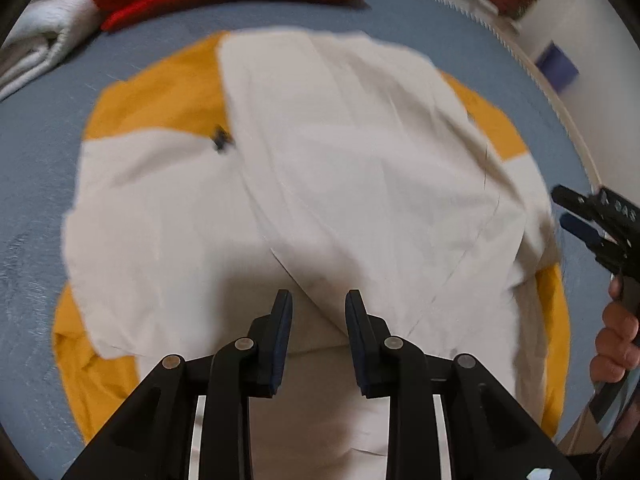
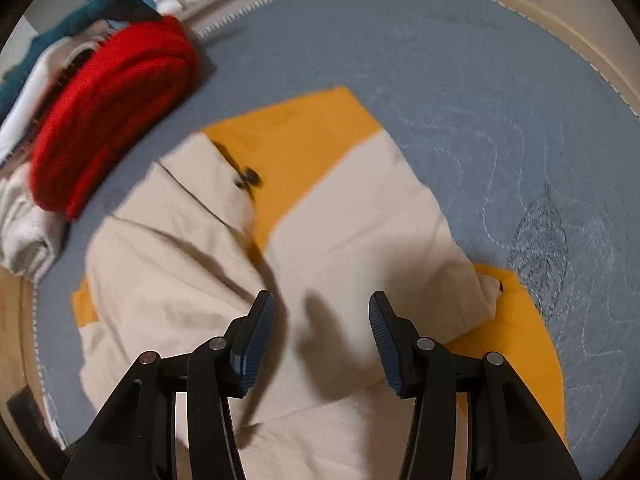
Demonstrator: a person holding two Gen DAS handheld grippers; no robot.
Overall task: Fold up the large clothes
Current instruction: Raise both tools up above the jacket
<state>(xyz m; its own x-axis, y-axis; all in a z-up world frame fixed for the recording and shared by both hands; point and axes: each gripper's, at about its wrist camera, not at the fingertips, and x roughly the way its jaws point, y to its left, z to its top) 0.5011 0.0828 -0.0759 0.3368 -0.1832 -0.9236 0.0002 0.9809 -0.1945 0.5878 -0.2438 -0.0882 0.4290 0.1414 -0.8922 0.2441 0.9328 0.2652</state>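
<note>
Left gripper (image 1: 319,300) and right gripper (image 2: 322,304): jaws apart, empty, above the folded beige-and-yellow garment (image 1: 340,152) on the blue quilted mat (image 2: 460,60).

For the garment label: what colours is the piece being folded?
Cream with mustard-yellow panels on the garment, clearest in the left wrist view.

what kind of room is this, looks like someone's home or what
Most likely a home, perhaps a bedroom or living room. A beige and yellow garment lies spread on a quilted blue cover with a stitched edge, and folded clothes are stacked beside it: a red knit on a white towel.
</note>
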